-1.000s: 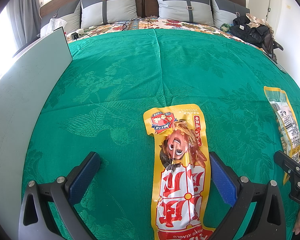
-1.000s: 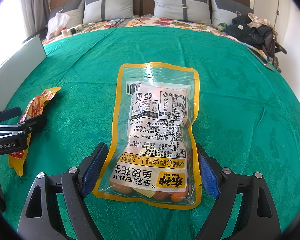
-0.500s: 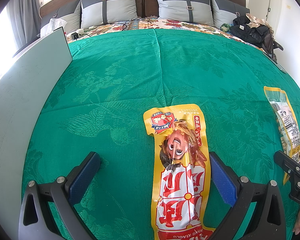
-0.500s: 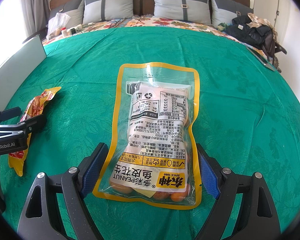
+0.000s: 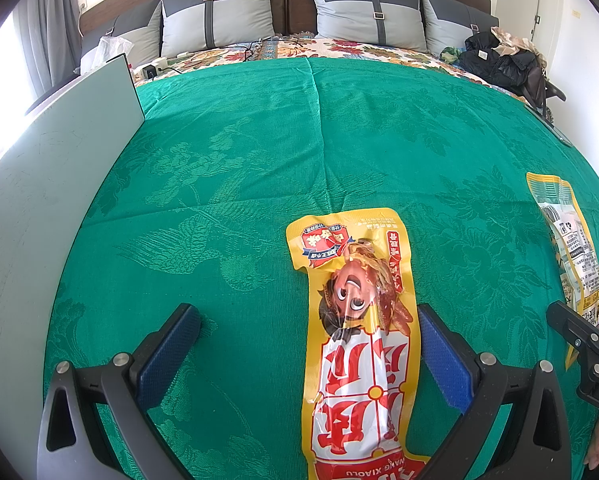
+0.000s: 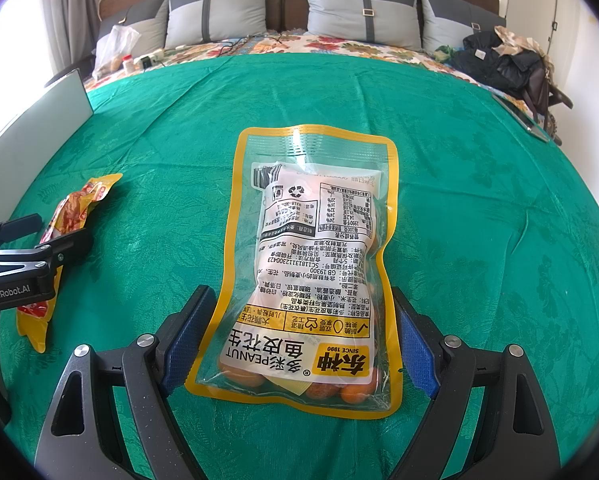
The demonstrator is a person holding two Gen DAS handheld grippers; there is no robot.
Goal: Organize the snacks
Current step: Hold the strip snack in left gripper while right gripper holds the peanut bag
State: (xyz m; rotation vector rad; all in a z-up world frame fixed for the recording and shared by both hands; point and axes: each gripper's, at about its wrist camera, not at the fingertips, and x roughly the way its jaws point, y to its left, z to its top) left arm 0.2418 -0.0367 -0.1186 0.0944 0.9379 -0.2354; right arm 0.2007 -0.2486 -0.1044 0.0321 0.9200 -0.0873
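Straddling flat packets, both released: my left hand-held gripper (image 5: 309, 346) (sausage packet (image 5: 359, 344)) and right hand-held gripper (image 6: 301, 334) (peanut bag (image 6: 311, 272)) may pinch the bedspread (image 6: 479, 208) or slip.

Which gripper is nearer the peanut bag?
Right. The right gripper straddles the peanut bag, its fingers open on either side. The left gripper sits off to the bag's left, straddling the sausage pack instead.
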